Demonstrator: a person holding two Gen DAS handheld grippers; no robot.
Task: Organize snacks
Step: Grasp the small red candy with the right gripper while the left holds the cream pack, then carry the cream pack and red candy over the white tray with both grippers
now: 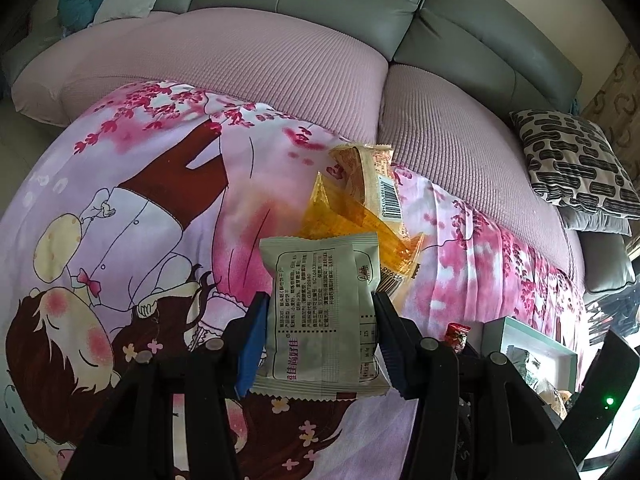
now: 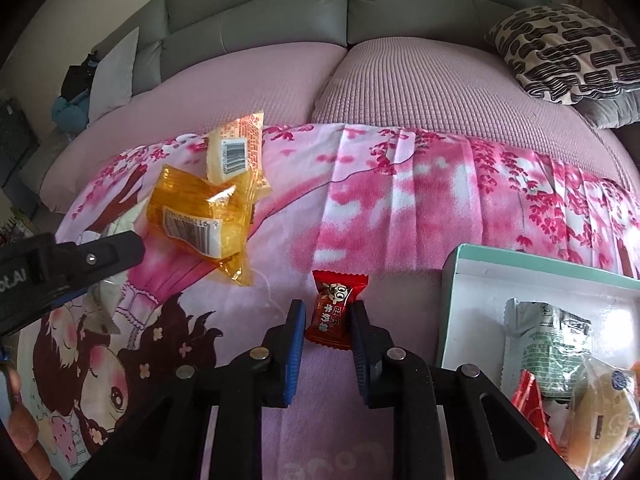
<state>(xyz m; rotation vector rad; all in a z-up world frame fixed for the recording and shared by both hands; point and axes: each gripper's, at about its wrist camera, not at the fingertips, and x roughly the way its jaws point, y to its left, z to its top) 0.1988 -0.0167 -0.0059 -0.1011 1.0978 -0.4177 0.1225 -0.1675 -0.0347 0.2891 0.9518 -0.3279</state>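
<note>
My left gripper (image 1: 318,300) is shut on a grey-green snack packet (image 1: 320,312) and holds it over the pink cartoon sheet (image 1: 120,208). Beyond it lie orange packets (image 1: 352,216) and a cream packet with a barcode (image 1: 376,184). My right gripper (image 2: 328,312) has its jaws on both sides of a small red candy (image 2: 334,308) lying on the sheet; the pads touch or nearly touch it. The orange packets (image 2: 200,220) and the cream packet (image 2: 236,152) lie to its far left. The left gripper's arm (image 2: 60,264) shows at the left edge.
A white box with a teal rim (image 2: 452,280) stands at the right and holds several snack packets (image 2: 556,344). It also shows in the left wrist view (image 1: 520,332). A grey sofa (image 2: 348,4) with pink cushions and a patterned pillow (image 2: 572,48) lies behind.
</note>
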